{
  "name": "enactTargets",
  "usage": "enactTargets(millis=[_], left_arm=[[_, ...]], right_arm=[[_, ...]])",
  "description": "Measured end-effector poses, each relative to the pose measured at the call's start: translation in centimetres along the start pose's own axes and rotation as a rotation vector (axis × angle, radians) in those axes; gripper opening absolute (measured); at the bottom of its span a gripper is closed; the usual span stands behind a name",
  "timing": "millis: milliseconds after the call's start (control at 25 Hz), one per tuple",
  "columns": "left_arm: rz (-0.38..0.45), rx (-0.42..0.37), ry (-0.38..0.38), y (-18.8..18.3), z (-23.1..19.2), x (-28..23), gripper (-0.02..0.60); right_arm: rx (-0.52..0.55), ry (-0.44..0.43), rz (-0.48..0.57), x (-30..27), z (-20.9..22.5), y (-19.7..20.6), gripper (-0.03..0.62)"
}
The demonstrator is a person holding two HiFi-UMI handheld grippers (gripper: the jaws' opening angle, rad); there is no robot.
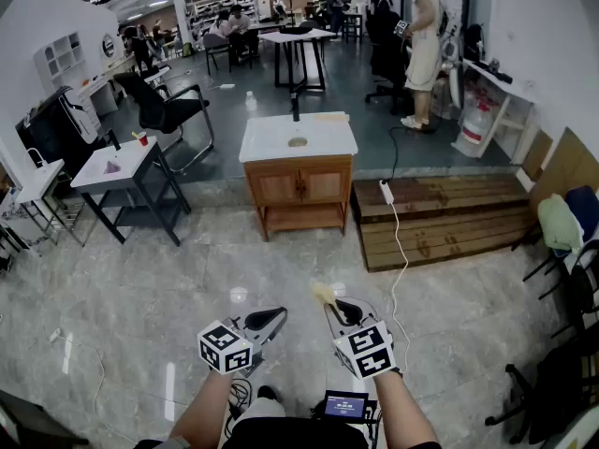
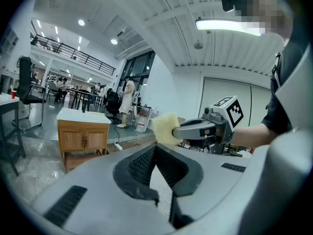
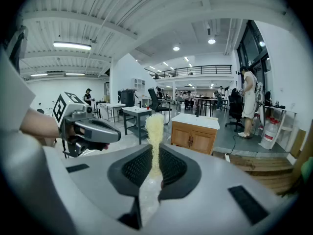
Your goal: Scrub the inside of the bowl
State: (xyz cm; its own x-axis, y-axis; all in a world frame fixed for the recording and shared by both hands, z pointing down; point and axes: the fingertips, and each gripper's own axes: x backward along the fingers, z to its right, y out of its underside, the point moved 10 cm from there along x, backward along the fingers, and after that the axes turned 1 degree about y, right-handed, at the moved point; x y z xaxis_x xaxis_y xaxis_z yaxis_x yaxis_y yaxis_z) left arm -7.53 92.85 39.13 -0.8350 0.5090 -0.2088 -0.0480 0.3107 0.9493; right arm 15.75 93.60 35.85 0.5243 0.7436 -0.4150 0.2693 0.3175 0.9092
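Note:
My right gripper is shut on a yellow sponge, which sticks up thin and upright between its pads. My left gripper is held beside it, shut with nothing in it. From the left gripper view the sponge and the right gripper hang just ahead. A small round bowl-like thing lies on the white top of a wooden cabinet, a few steps ahead of both grippers across the floor. The cabinet also shows in the left gripper view and the right gripper view.
A low wooden platform lies right of the cabinet, with a white power strip and cord trailing over the floor. A grey table and an office chair stand left. A person stands behind at the right.

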Motion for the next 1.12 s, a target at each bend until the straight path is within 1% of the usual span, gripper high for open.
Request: enactTargets(millis=[440, 640, 840, 960, 1120], left_arm=[[-0.001, -0.004, -0.007, 0.0, 0.5, -0.7, 0.003], [0.000, 0.001, -0.020, 0.1, 0.5, -1.0, 0.003], [0.008, 0.004, -0.041, 0.1, 0.3, -1.6, 0.003], [0.000, 0.012, -0.049, 0.1, -0.5, -1.9, 0.003], [-0.007, 0.030, -0.059, 0.0, -2.7, -2.6, 0.003]], right_arm=[[-0.021, -0.010, 0.015, 0.6, 0.6, 0.3, 0.038], [-0.056, -0.036, 0.030, 1.0, 1.1, 0.7, 0.040], [-0.069, -0.039, 0.025, 1.1, 2.5, 1.4, 0.039], [-0.092, -0.040, 0.022, 0.4, 3.4, 1.5, 0.040], [-0.096, -0.044, 0.011, -1.6, 4.4, 1.0, 0.040]])
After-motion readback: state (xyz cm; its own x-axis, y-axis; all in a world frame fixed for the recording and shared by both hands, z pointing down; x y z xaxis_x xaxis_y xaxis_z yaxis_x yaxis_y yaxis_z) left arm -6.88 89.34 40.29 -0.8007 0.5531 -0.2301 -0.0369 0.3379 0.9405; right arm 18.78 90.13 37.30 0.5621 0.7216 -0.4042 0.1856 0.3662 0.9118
